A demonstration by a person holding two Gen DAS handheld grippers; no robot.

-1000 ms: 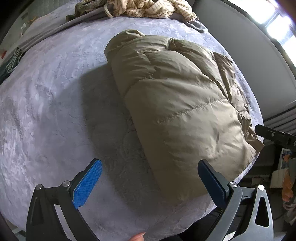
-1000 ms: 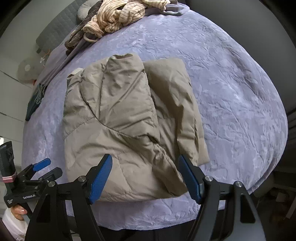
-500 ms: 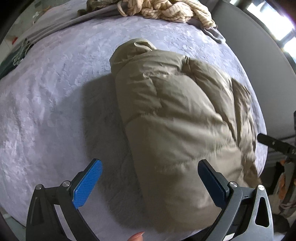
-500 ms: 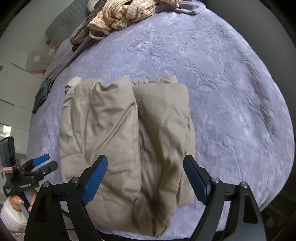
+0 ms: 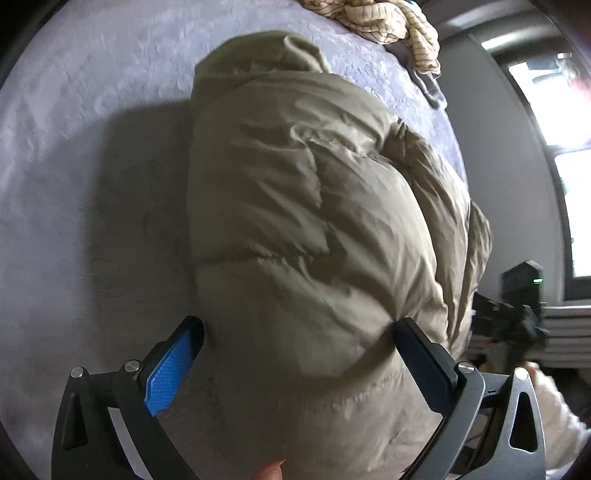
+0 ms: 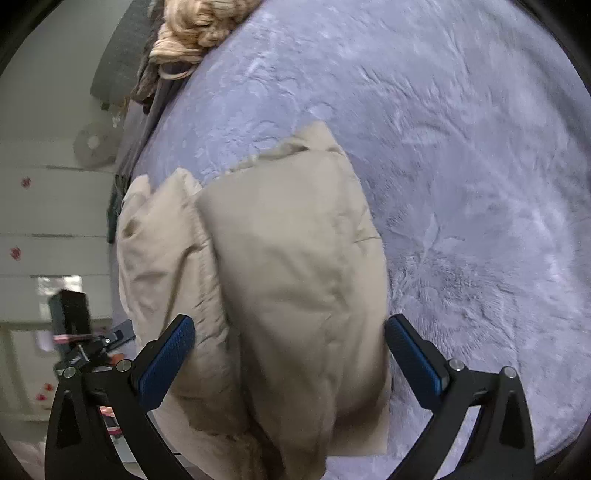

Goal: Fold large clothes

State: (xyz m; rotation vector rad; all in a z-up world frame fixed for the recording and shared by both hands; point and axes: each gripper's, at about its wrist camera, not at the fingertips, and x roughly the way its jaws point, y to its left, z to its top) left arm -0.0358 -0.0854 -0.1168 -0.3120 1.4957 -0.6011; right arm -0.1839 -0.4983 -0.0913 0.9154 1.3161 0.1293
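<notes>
A khaki puffer jacket [image 5: 314,229] lies folded into a thick bundle on a bed covered with a lavender-grey plush blanket [image 5: 92,155], close to the bed's near edge. Both grippers reach down over its near end. The left gripper [image 5: 295,354] has its jaws spread wide across the bundle — the blue-padded finger on the left [image 5: 173,369] sits just beside the jacket's side against the blanket, while the dark finger on the right [image 5: 421,358] dents the puffy fabric where it touches; the pads do not squeeze anything. From the right wrist view, the jacket [image 6: 295,277] shows as two lobes side by side, a wider panel folded over the top and a crumpled part to its left. The right gripper [image 6: 288,354] straddles that end, its jaws opening and already very wide — the jacket lies between them, but neither pad presses on it. At the far end of the bed sits a heap of cream, thin-striped cloth [image 5: 384,26] with a darker garment under it. Beyond the bed's right edge, in the left wrist view, a grey wall and a bright window [image 5: 569,166] show. A fingertip [image 5: 271,470] peeks in at the bottom of that view.
</notes>
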